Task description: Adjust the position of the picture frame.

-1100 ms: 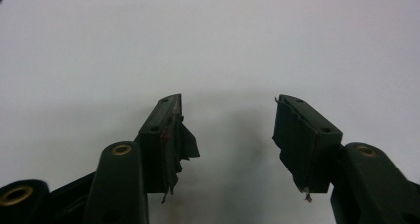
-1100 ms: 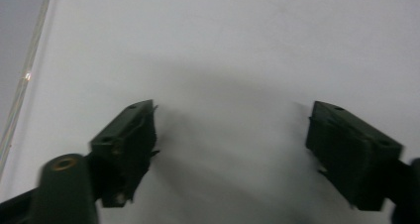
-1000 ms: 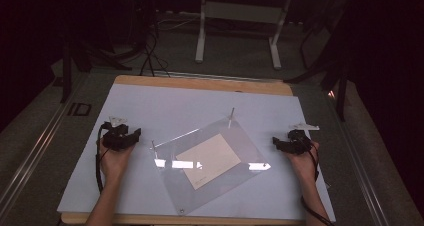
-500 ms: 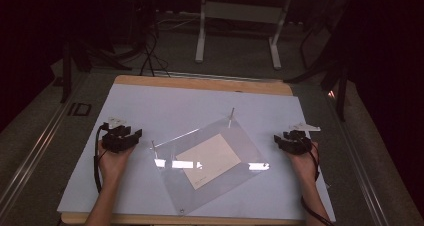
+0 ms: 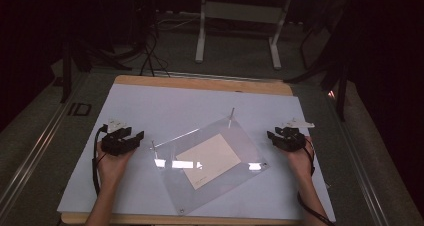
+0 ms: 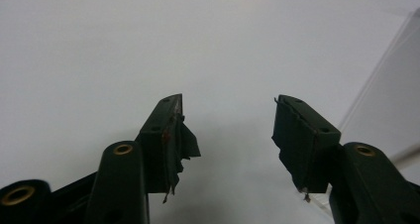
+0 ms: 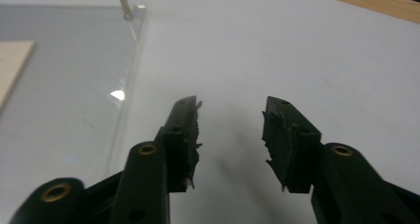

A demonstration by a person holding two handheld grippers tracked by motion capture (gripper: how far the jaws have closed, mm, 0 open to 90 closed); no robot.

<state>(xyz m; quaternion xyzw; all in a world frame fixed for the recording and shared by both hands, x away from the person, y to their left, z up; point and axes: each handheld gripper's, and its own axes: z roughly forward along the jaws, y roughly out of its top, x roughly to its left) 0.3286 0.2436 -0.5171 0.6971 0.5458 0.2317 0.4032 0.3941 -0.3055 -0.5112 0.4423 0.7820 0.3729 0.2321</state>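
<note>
A clear plastic sheet (image 5: 220,183) lies tilted in the middle of the white table cover, with a beige card (image 5: 207,158) under or on it and thin upright pins at its corners. My left gripper (image 5: 131,136) rests on the table just left of the sheet, jaws open and empty (image 6: 228,122). The sheet's edge (image 6: 391,100) shows at the right of the left gripper view. My right gripper (image 5: 276,136) sits just right of the sheet, open and empty (image 7: 230,120); the sheet's edge (image 7: 126,100) and a pin (image 7: 123,2) lie to its left.
The white cover (image 5: 165,106) lies on a wooden tabletop (image 5: 205,83). A metal table frame (image 5: 237,26) and cables stand on the dark floor beyond. A small white label lies by each gripper (image 5: 116,122) (image 5: 297,122).
Both hands have shifted only slightly; the right gripper has edged a little toward the sheet. The sheet and card have not moved.
</note>
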